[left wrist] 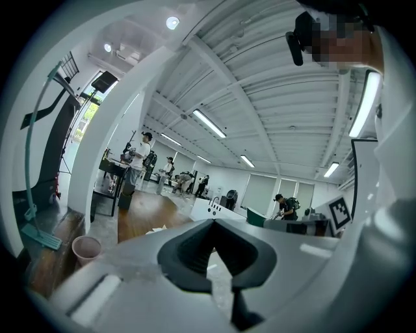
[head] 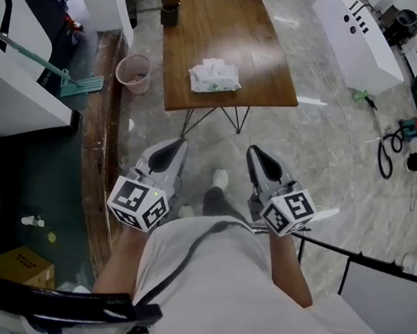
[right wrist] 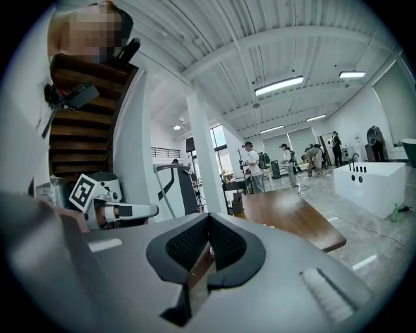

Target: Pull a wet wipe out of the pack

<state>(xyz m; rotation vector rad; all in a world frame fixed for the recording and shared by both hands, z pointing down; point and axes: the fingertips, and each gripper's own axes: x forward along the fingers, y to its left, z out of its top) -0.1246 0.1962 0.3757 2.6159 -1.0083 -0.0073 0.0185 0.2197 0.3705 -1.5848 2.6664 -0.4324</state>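
The wet wipe pack (head: 214, 77), white with green print, lies near the front edge of the wooden table (head: 254, 37). Both grippers are held close to my body, well short of the table and apart from the pack. My left gripper (head: 168, 153) points toward the table with its jaws shut and nothing between them (left wrist: 212, 224). My right gripper (head: 262, 161) is beside it, its dark pads meeting at the tip, also empty (right wrist: 208, 218). In the left gripper view the pack (left wrist: 156, 229) is a small white shape on the tabletop.
A pink bin (head: 134, 73) and a teal mop (head: 83, 85) stand left of the table. A dark container (head: 170, 13) sits at the table's far left. A white cabinet (head: 358, 37), cables and a red tool (head: 412, 128) lie right. A black chair (head: 61, 314) is behind me.
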